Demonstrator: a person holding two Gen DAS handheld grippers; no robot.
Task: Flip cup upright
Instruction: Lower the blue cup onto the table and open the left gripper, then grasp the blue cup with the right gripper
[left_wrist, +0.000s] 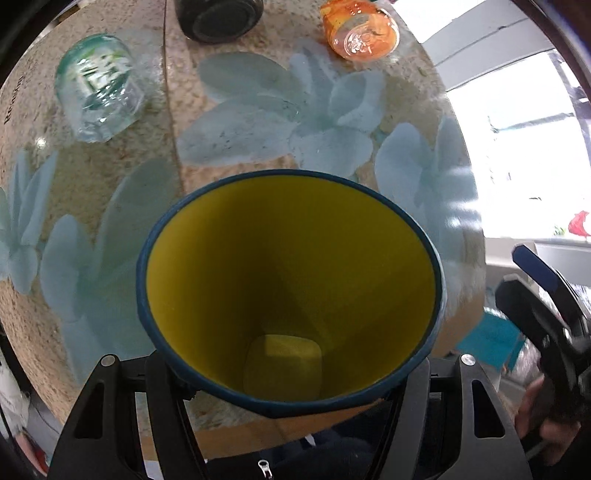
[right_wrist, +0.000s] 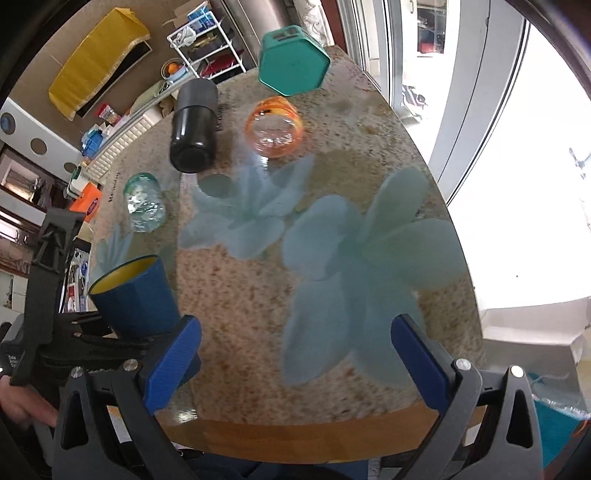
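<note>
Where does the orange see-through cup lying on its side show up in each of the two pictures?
Left wrist view: orange see-through cup at top edge, right of centre.
Right wrist view: same cup upper middle.
Shared landmark: black cylinder lying just left of it.

The cup (left_wrist: 291, 295) fills the space between the left gripper (left_wrist: 291, 384) fingers, so their tips and the table (left_wrist: 258, 173) under the cup are hidden. Beyond the cup, the top edge cuts off the black bottle (left_wrist: 218, 18) and the orange jar (left_wrist: 360, 31). Right of the cup, the right gripper (left_wrist: 543, 291) is blurred and cut by the edge. In the right wrist view the cup's (right_wrist: 135, 295) base is hidden behind the gripper holding it, and the flower print (right_wrist: 354, 266) beside it is smeared.
</note>
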